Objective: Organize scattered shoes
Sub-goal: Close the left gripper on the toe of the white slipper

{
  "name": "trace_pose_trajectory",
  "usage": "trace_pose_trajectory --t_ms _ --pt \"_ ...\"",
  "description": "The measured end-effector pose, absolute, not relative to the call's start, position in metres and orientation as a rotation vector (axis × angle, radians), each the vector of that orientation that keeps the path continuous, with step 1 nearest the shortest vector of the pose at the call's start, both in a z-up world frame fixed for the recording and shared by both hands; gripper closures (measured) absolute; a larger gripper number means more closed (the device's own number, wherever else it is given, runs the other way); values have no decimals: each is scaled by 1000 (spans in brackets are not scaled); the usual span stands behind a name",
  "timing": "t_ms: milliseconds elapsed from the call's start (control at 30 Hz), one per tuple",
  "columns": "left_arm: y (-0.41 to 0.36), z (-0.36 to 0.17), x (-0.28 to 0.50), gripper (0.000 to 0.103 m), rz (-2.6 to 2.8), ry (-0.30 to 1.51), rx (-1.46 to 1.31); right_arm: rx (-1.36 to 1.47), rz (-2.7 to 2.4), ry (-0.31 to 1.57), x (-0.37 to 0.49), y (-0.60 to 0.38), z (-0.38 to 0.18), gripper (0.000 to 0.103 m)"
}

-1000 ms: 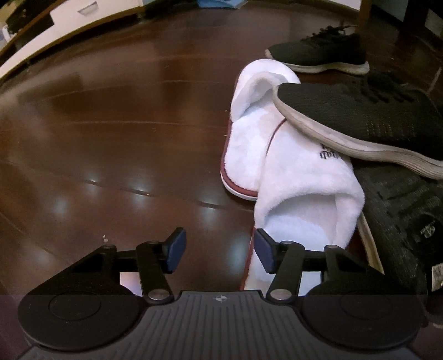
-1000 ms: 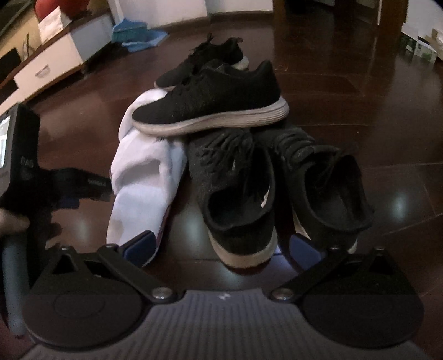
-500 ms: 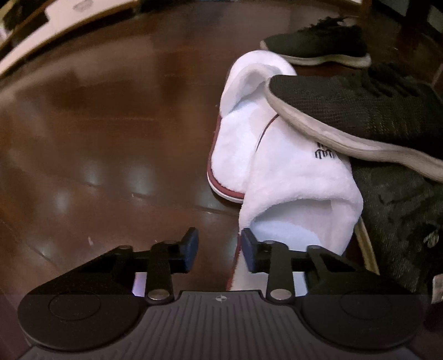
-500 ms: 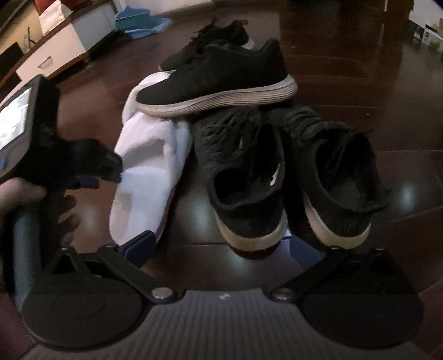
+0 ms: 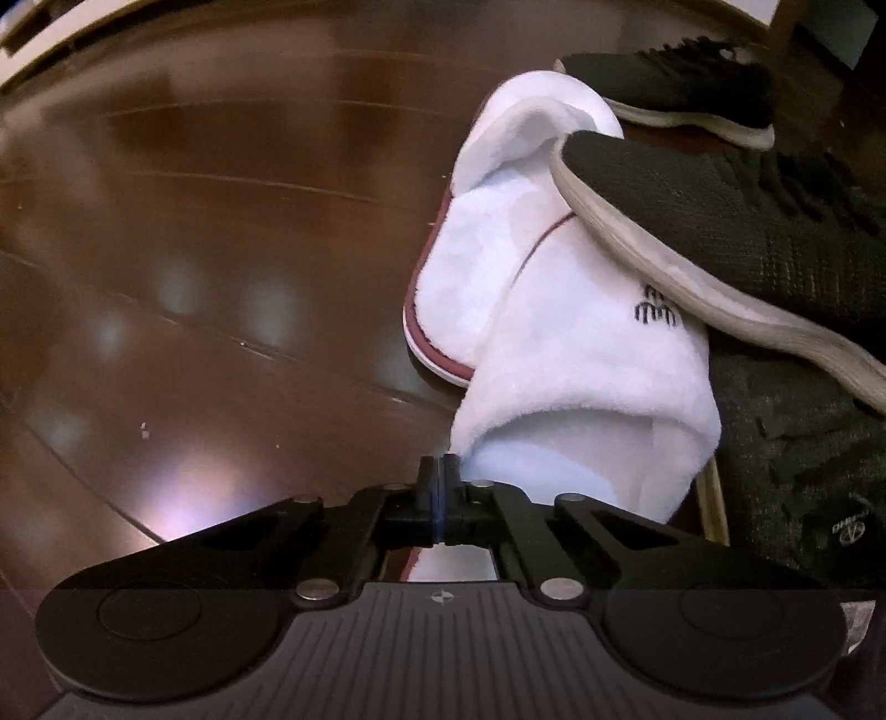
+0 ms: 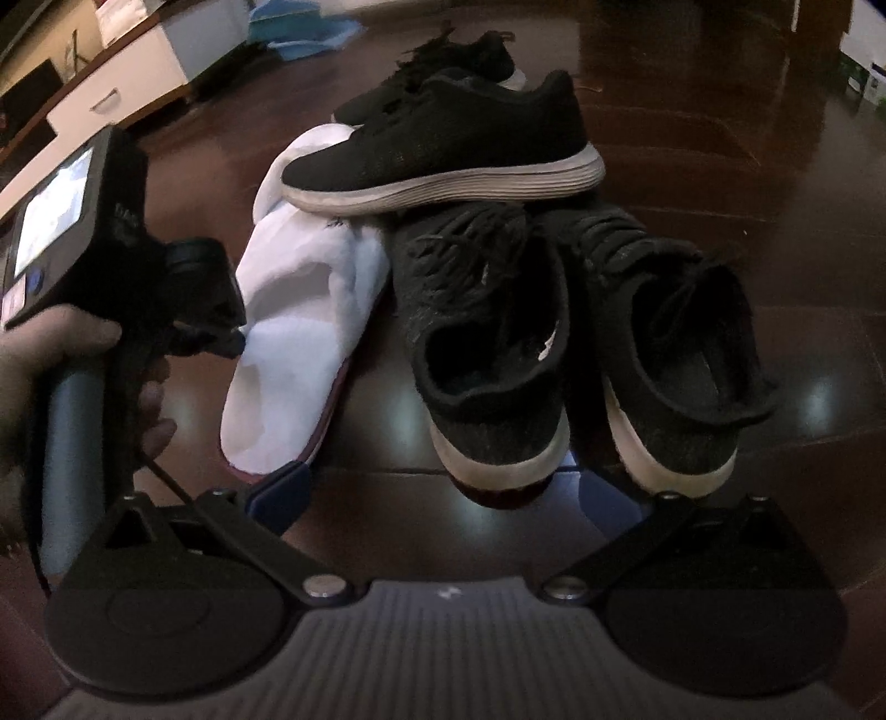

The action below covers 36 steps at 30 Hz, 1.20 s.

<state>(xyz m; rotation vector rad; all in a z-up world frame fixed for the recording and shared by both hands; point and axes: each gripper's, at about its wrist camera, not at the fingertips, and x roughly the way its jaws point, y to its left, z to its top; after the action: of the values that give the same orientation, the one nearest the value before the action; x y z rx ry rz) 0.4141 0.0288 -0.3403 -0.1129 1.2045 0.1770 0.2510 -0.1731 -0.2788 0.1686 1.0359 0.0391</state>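
Note:
Two white slippers with red-edged soles lie crossed on the floor, a near slipper [image 5: 581, 360] [image 6: 293, 354] and a far slipper [image 5: 487, 249]. A black sneaker [image 5: 720, 238] [image 6: 443, 149] rests across both. My left gripper [image 5: 438, 476] [image 6: 238, 340] is shut, and it seems to pinch the near slipper's left edge. Beside the slippers stands a pair of dark knit sneakers [image 6: 487, 343] [image 6: 675, 360], heels toward me. My right gripper [image 6: 437, 493] is open, its fingers either side of the left knit sneaker's heel without touching it.
Another black sneaker [image 5: 664, 88] [image 6: 454, 61] stands behind the pile. A white drawer cabinet [image 6: 138, 77] and a blue cloth [image 6: 299, 27] lie far left. A person's hand [image 6: 55, 360] holds the left gripper's handle. Dark wooden floor [image 5: 221, 249] stretches left of the slippers.
My left gripper moved in at the near slipper's left edge and went from open to shut. The right gripper stayed open and now looks down on the pile from nearer.

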Motion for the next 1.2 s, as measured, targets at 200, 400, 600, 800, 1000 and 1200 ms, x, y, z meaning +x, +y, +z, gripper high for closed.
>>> trace_pose_trajectory --t_ms 200,400,600,800,1000,1200 --pt "36 -330 407 103 128 1230 -156 170 36 1038 243 -178 -280 0" --pt "32 -328 389 103 61 1235 -93 161 7 1053 230 -190 -283 0" --pt "24 -324 398 71 83 1094 -5 146 -3 1059 228 -197 -288 0" --pt "2 -334 407 45 4 1045 134 171 5 1092 229 -191 -298 0" --pt "8 -345 422 53 53 1070 92 192 25 1088 231 -187 -297 0" --pt "21 -339 426 93 109 1129 -36 192 37 1103 228 -180 -299 0"
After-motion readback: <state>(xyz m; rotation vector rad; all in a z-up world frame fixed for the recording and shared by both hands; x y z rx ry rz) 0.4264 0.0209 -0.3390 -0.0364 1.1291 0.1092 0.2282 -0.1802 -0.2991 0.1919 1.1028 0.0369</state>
